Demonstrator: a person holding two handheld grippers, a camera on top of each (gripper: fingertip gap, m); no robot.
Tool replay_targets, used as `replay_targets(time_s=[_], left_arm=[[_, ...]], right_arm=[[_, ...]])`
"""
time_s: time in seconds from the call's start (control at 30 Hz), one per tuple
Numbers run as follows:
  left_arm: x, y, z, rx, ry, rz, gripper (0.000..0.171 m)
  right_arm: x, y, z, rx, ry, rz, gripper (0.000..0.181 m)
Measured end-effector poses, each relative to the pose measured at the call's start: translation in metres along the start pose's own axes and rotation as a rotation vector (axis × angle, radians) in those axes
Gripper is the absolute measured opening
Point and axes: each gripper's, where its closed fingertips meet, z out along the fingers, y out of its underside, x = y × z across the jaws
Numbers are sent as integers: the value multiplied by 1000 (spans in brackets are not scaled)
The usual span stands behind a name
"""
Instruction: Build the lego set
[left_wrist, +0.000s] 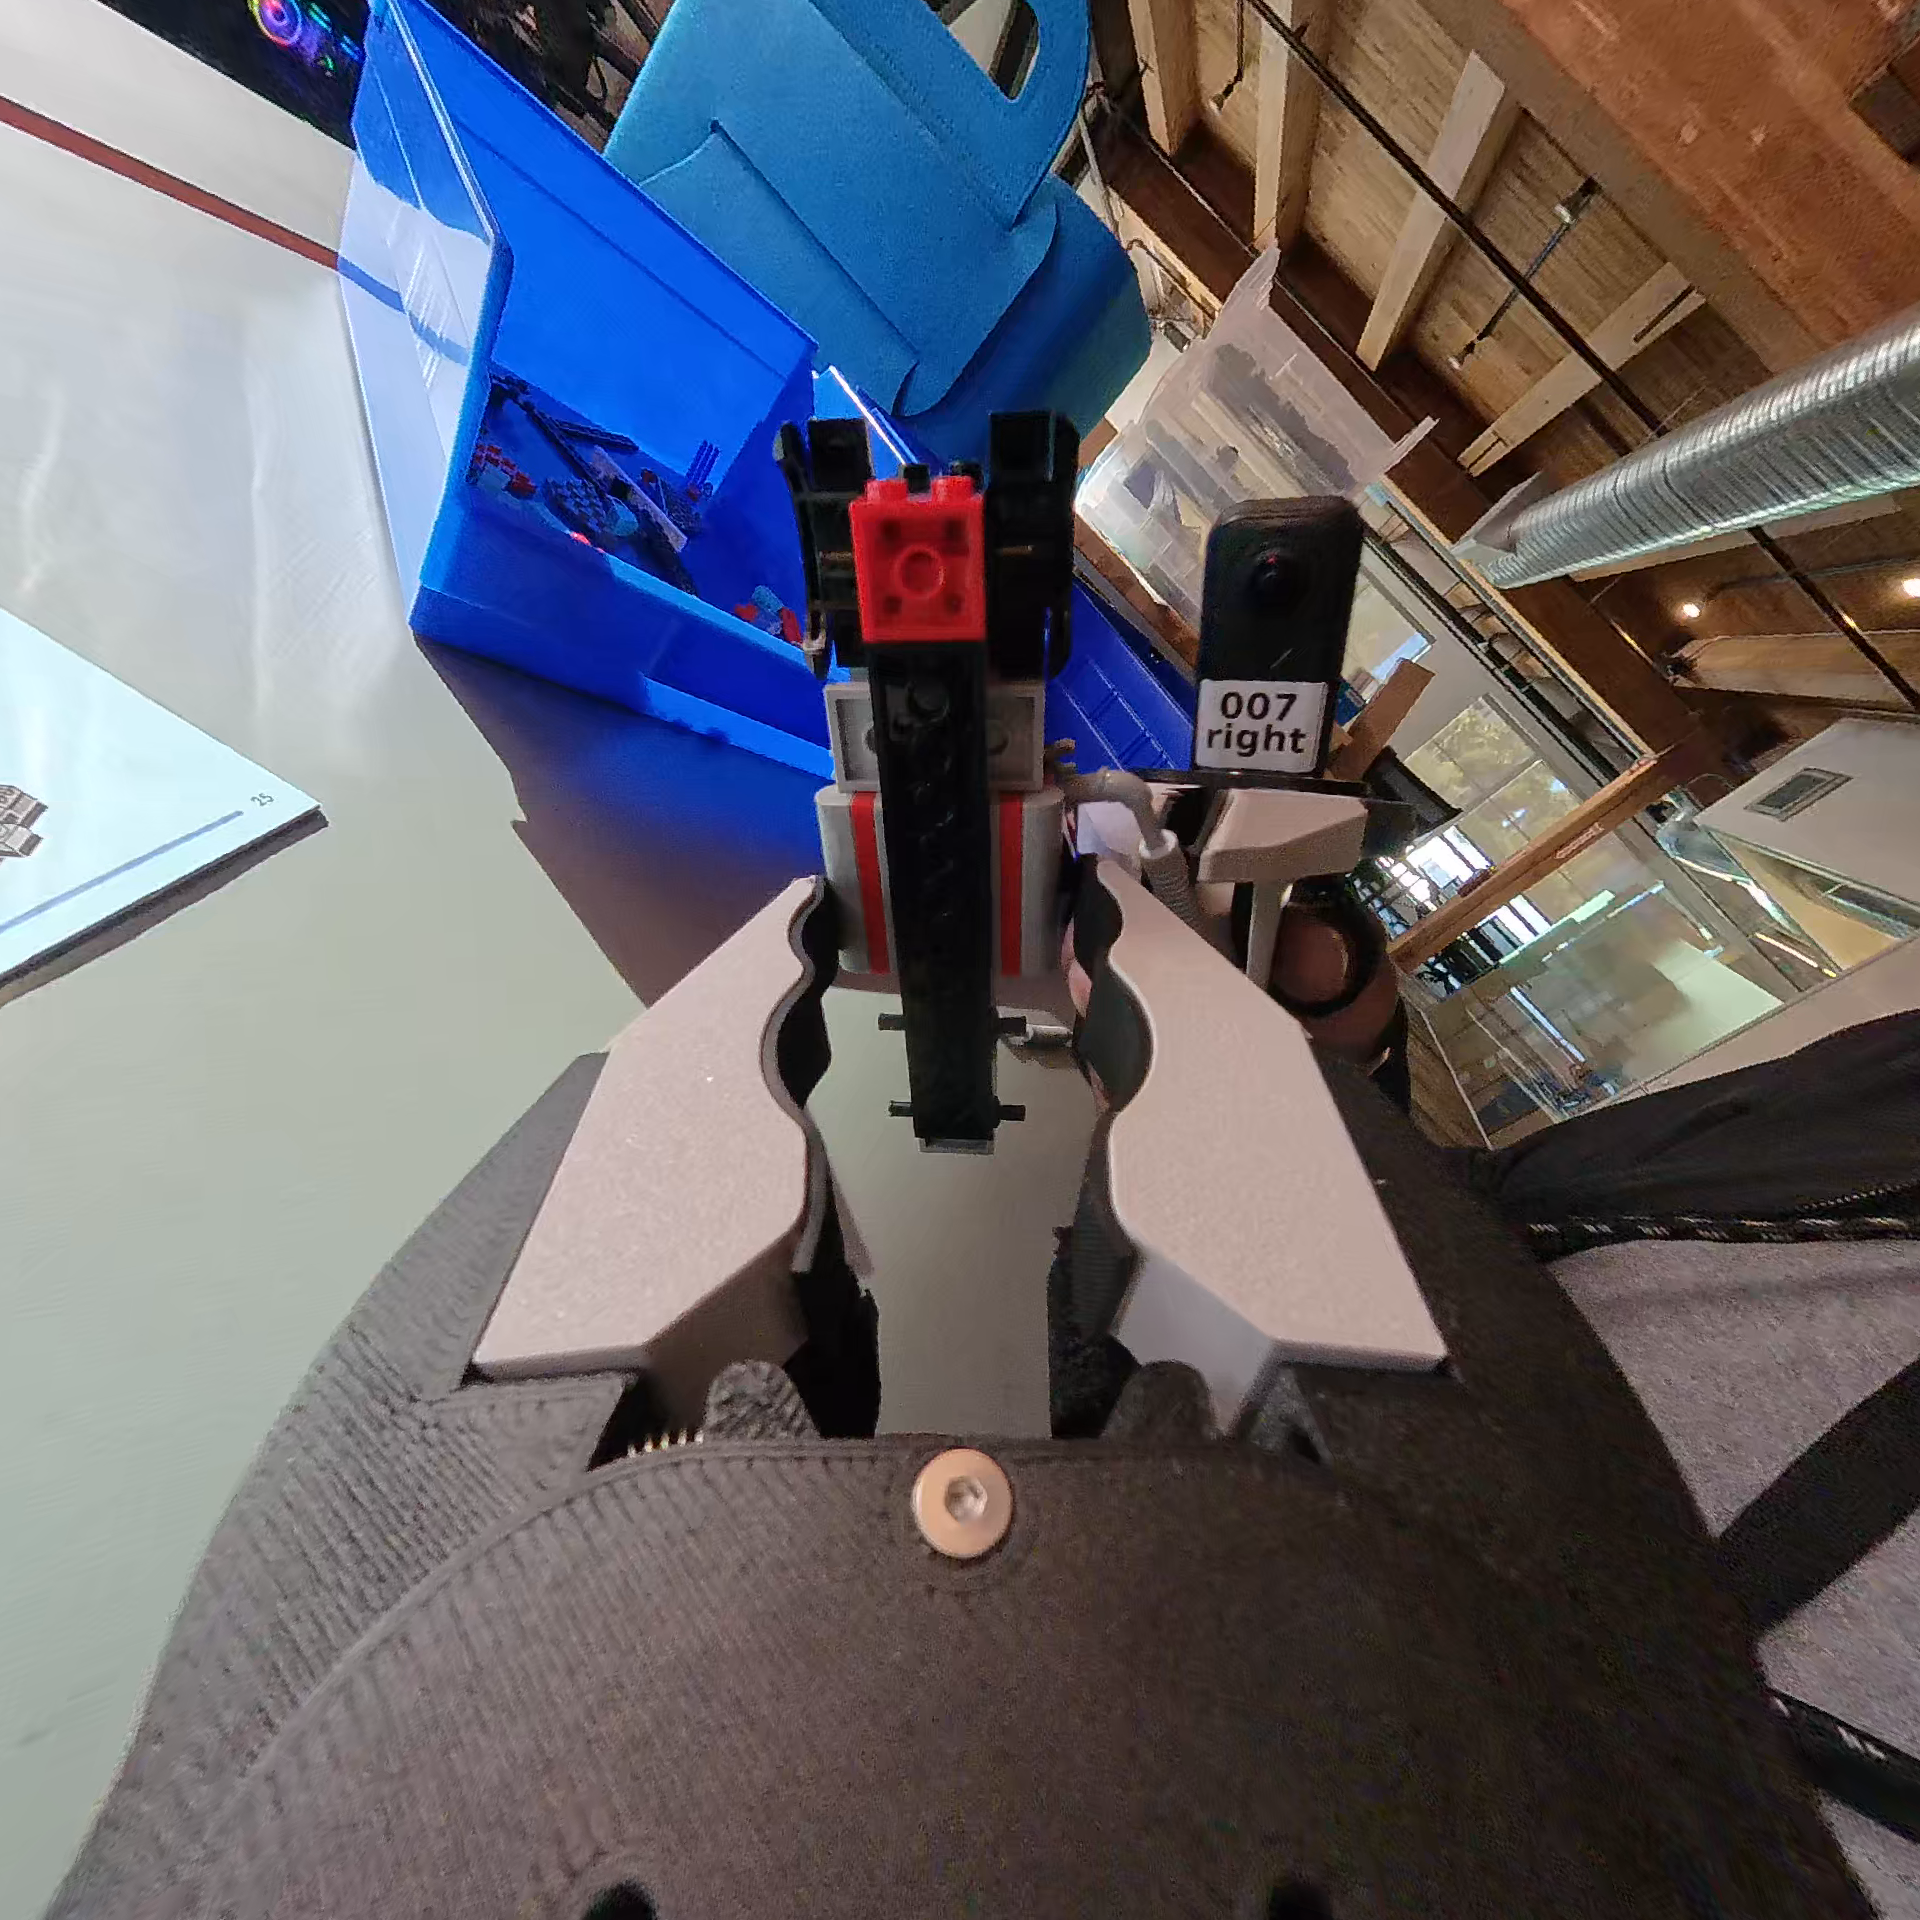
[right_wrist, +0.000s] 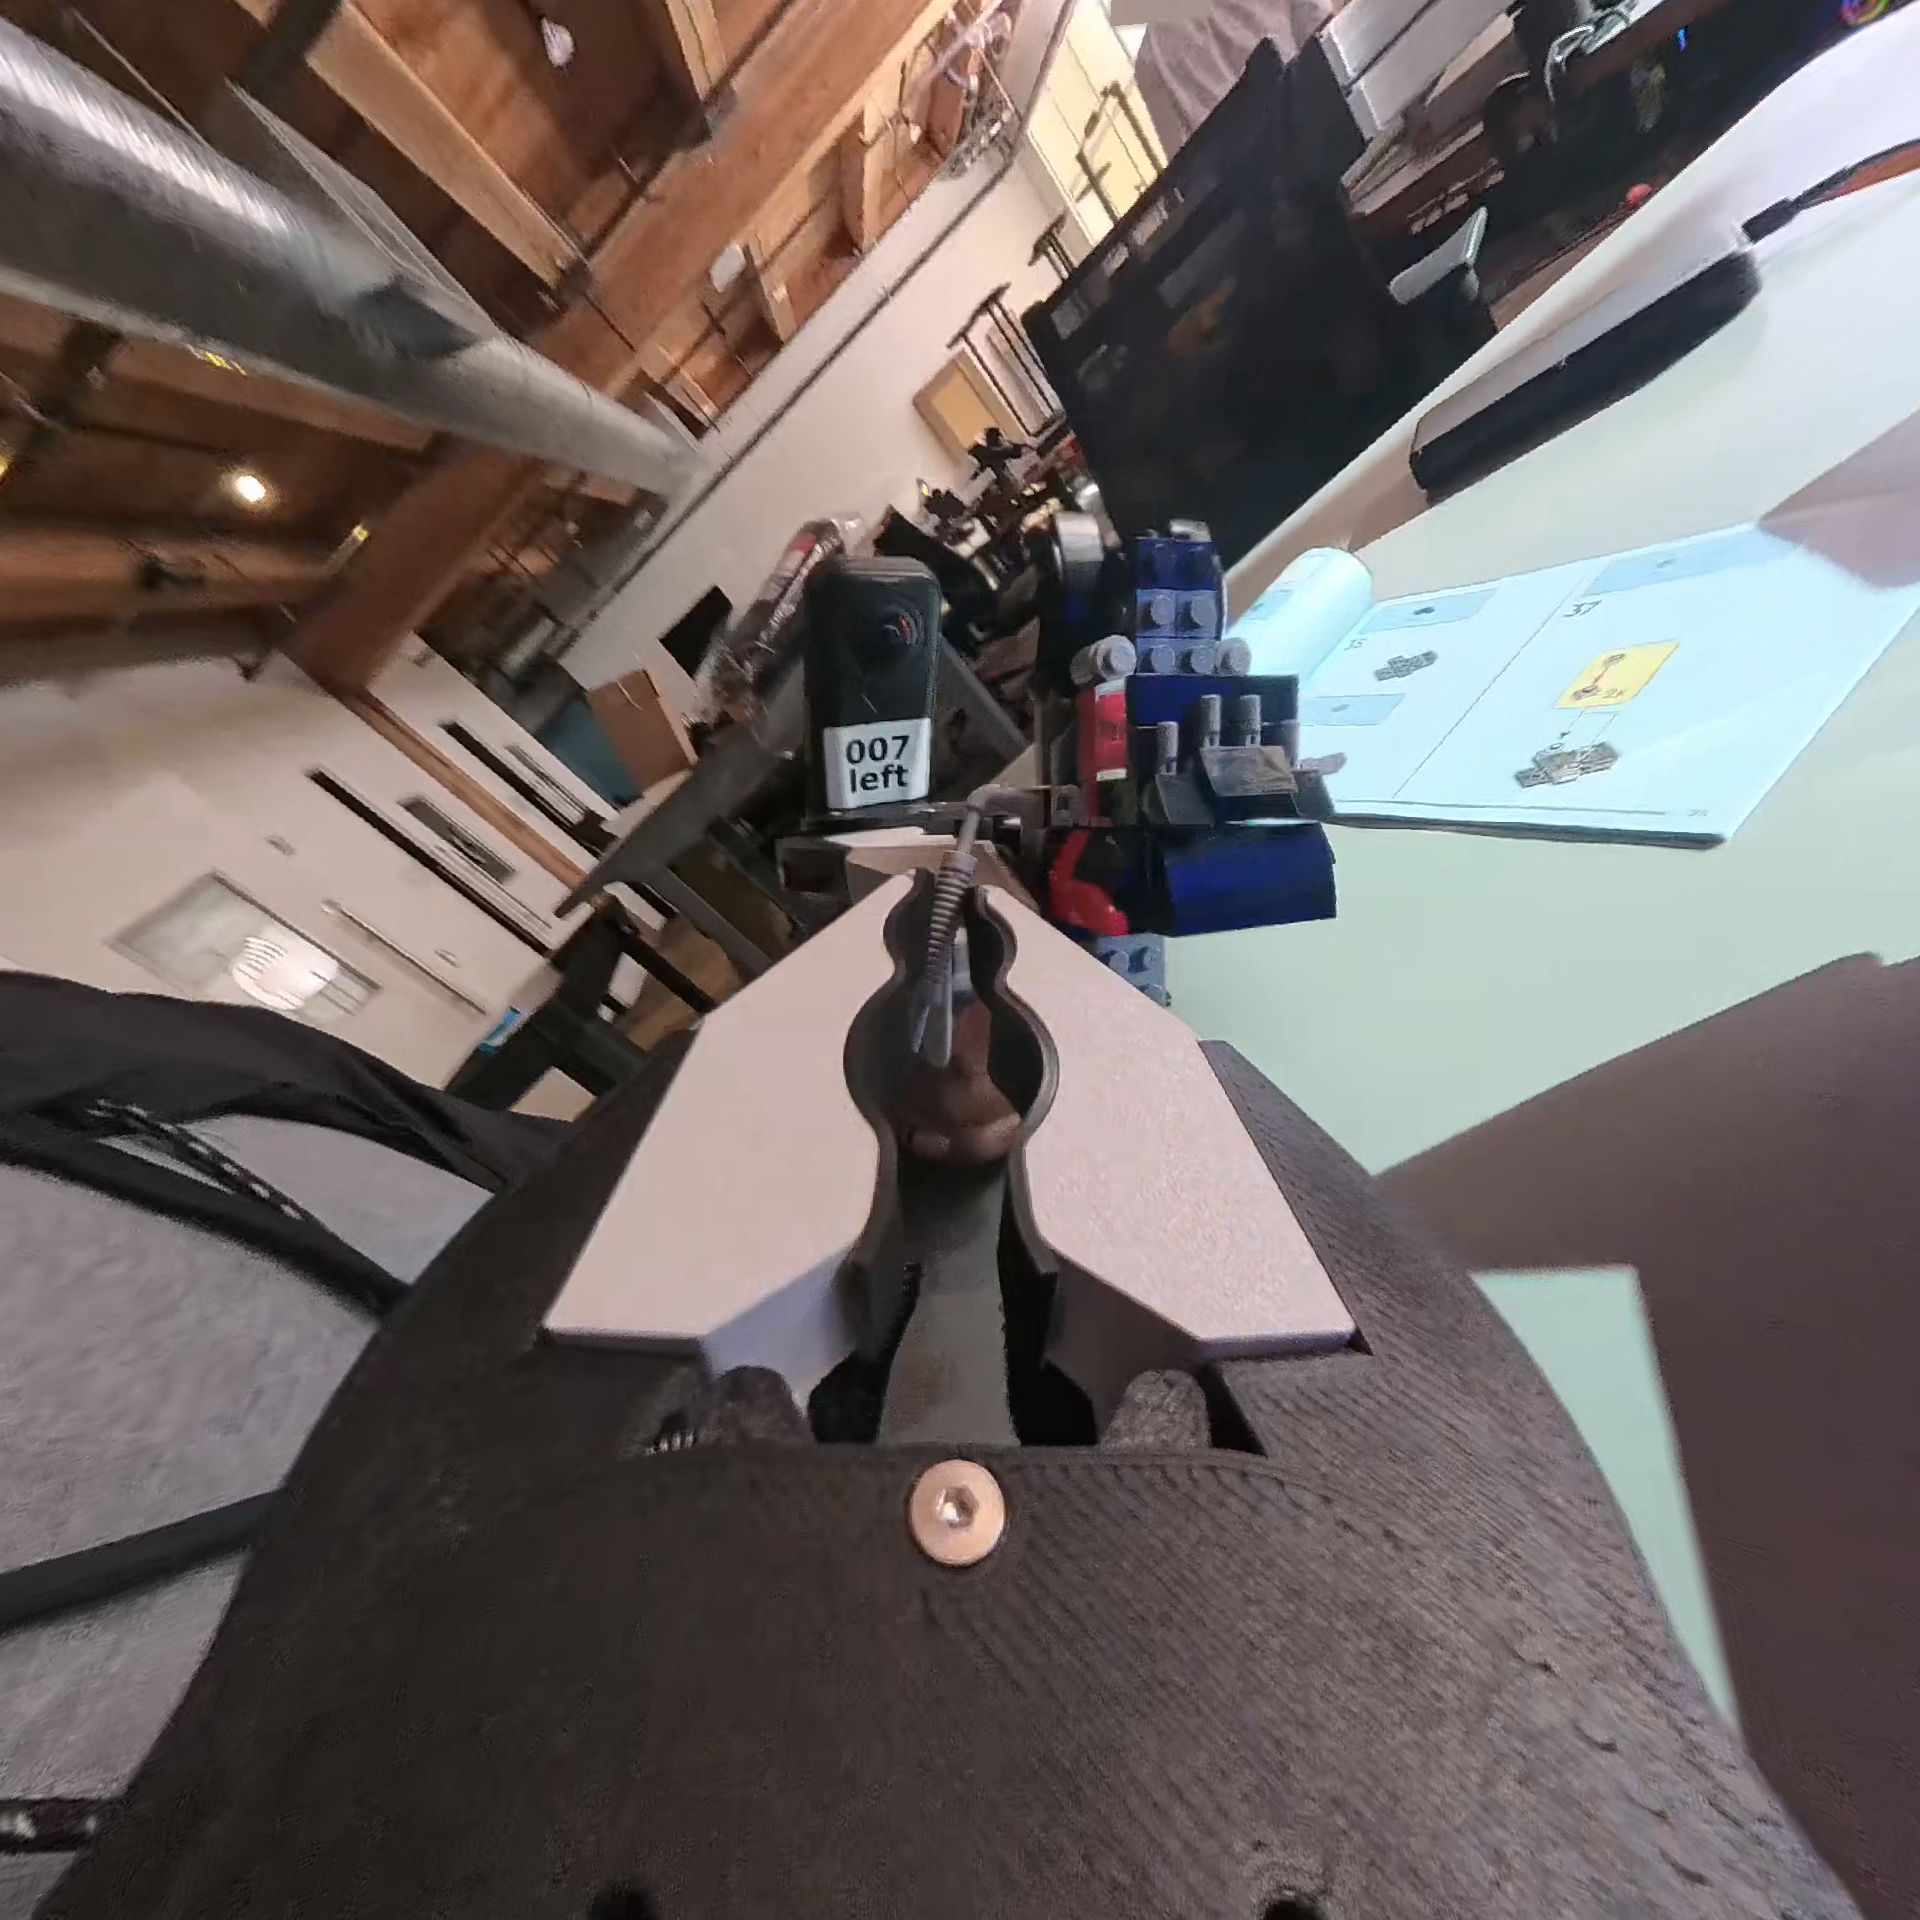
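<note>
Your left gripper (left_wrist: 951, 935) is clamping the lego model (left_wrist: 940, 790) between its fingertips, the black beam and red block projecting straight ahead of it. Your right gripper (right_wrist: 951, 914) is pinching a grey ribbed hose piece (right_wrist: 940, 966) and meeting the model from the side. The blue parts bin (left_wrist: 582, 436) is sitting ahead-left of the left gripper, the instruction booklet (right_wrist: 1558, 686) ahead-right of the right one.

Left tool (left_wrist: 951, 935): matt grey plastic fingers, rough layered black plastic body, bright metal screw (left_wrist: 961, 1503). Lego model (left_wrist: 935, 790): glossy plastic. Bin (left_wrist: 623, 312), far left: shiny blue plastic. Booklet (right_wrist: 1558, 696): smooth paper. Table (left_wrist: 208, 520): smooth, pale, satin. Duct (left_wrist: 1704, 457): ribbed metal.
</note>
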Motion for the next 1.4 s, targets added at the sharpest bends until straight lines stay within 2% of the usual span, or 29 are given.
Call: replay_targets(time_s=[0.17,0.43,0.67,1.07,1.4], left_arm=[[0,3,-1,-11,-9,-21,47],[-4,11,-8,-54,-107,-37,47],[-9,24,-10,-61,-170,-106,47],[0,50,-11,-100,-215,-155,47],[2,58,-5,-114,-231,-194,46]], right_arm=[[5,-1,-4,25,-19,90,6],[11,9,-6,-25,-5,151,6],[21,19,-9,-80,114,61,7],[32,29,-26,-154,385,-264,4],[33,30,-29,-173,413,-321,6]])
